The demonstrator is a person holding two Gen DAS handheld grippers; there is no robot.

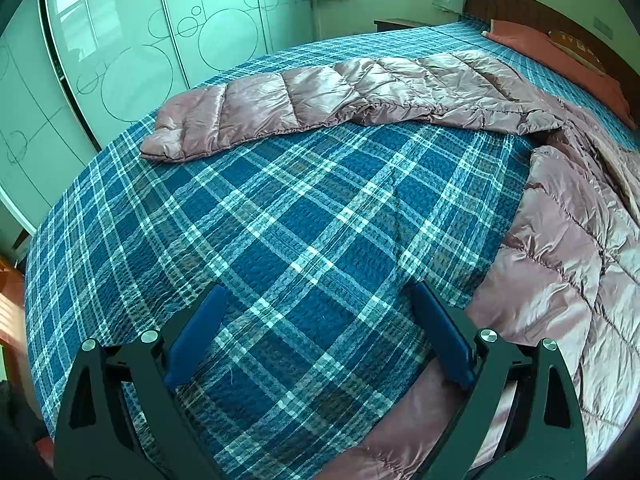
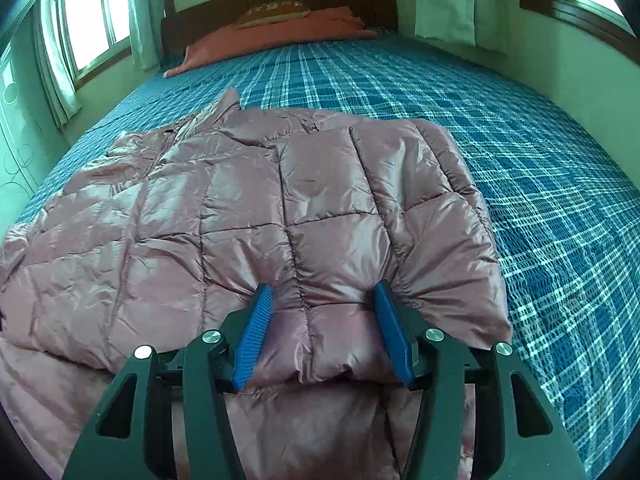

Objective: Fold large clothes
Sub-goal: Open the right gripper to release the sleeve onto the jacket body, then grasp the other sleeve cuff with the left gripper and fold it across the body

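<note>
**Spotter:** Where is everything sitting relative to the jacket?

**Me:** I'm looking at the pink puffer jacket (image 2: 256, 216) lying across the plaid bedspread (image 2: 540, 184), its body already doubled over on the side away from the wardrobe. One sleeve (image 1: 272, 108) is stretching out flat from the jacket toward the wardrobe doors (image 1: 120, 40). The pillow (image 2: 280, 32) is sitting beyond the jacket's collar, at the headboard.

**Spotter:** And the claws?

**Me:** My right claw (image 2: 324, 320) is standing spread over the jacket's near folded edge, pads pressing into the padding on either side of a quilted ridge, not pinching it yet. My left claw (image 1: 316, 328) is hanging wide apart over bare bedspread, just beside the jacket's hem, holding nothing.

**Spotter:** What's worrying you?

**Me:** I'm judging the shell slippery and puffy. If I'm closing the right claw on only the top layer, the fold underneath is likely springing open as I lift. I'm also worrying about the left claw snagging bedspread along with the hem.
</note>
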